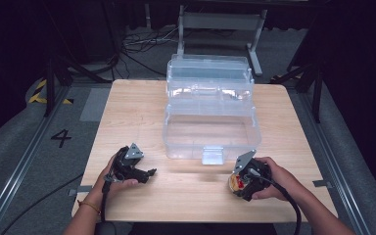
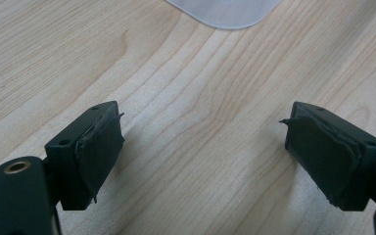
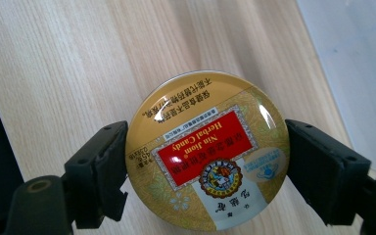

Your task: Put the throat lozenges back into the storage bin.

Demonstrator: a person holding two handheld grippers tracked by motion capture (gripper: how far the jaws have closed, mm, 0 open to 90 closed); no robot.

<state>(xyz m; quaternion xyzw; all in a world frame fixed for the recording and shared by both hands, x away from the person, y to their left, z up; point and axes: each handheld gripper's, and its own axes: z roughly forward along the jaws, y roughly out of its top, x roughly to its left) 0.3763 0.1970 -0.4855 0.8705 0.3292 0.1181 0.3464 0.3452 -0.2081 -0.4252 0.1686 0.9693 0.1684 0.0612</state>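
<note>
Pale wood-grain table (image 1: 127, 112) runs bare under my left gripper (image 1: 144, 174), whose jaws stand wide apart with nothing between them and free room all around. My right gripper (image 3: 206, 164) is clamped on a round gold candy tin with a red label (image 3: 208, 159), held near the table's front edge. Just beyond both sits a clear plastic storage box with its lid open (image 1: 210, 115), mid-table.

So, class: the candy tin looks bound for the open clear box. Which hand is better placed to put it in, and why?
The right. The right gripper already clamps the candy tin near the clear box; the left gripper is open and empty.
</note>
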